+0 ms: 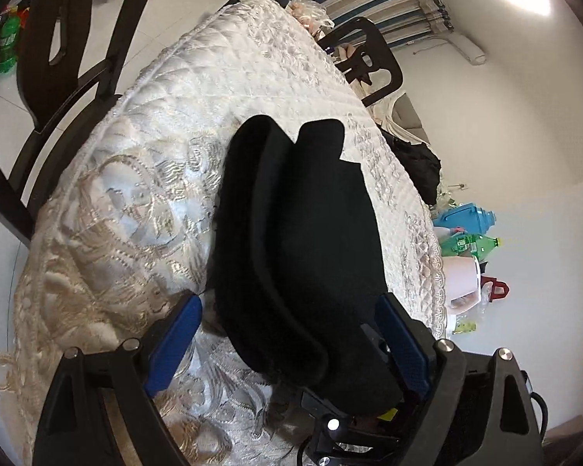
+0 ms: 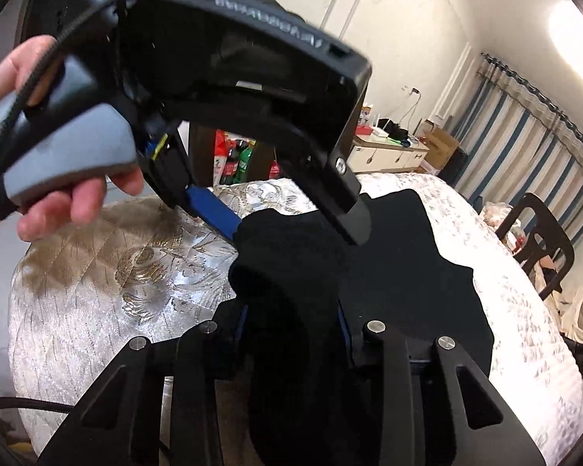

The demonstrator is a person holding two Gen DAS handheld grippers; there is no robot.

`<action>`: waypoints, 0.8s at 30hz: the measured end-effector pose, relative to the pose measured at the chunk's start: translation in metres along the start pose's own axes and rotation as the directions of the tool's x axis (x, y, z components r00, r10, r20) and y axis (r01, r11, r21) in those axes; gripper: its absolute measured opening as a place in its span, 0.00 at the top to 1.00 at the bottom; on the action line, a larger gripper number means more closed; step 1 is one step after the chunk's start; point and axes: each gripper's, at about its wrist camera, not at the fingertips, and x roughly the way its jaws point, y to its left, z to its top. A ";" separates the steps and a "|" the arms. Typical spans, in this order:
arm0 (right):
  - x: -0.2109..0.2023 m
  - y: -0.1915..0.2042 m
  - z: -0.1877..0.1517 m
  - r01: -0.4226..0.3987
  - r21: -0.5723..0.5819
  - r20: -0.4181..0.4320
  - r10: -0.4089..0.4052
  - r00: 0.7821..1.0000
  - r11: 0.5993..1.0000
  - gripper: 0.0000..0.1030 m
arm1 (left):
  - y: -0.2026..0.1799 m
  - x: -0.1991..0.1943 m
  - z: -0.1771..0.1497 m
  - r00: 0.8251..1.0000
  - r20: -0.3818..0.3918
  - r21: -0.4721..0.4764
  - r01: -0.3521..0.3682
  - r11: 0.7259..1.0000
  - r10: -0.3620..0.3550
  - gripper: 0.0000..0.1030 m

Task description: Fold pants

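Left gripper (image 1: 287,310): jaws wide, straddling the near end of the black pants (image 1: 303,240), no grip. Right gripper (image 2: 291,310): pinching a fabric roll. Pants lie bunched lengthwise on the quilted table (image 1: 144,178). Judged mid-fold; final folds remain.

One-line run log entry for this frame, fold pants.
stage: mid-fold | pants: black, bunched on quilted tablecloth | left gripper: open, straddling fabric | right gripper: shut on pants

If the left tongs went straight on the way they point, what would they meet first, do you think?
Most likely the black pants: the open left tongs already straddle them on the tablecloth.
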 end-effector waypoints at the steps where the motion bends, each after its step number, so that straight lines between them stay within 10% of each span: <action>1: 0.000 0.000 0.000 0.002 -0.003 0.002 -0.002 1.000 1.000 0.65 | -0.001 0.002 0.000 1.000 -0.008 0.000 0.014 1.000 -0.014 0.11; 11: -0.009 0.004 -0.001 0.012 0.012 0.024 -0.012 1.000 1.000 0.66 | -0.005 0.017 0.008 0.994 -0.056 -0.029 0.091 0.995 -0.093 0.11; 24: -0.013 -0.011 -0.004 -0.098 0.075 0.051 0.094 0.994 0.992 0.66 | -0.032 0.044 0.027 0.989 -0.142 0.161 0.063 0.985 -0.040 0.11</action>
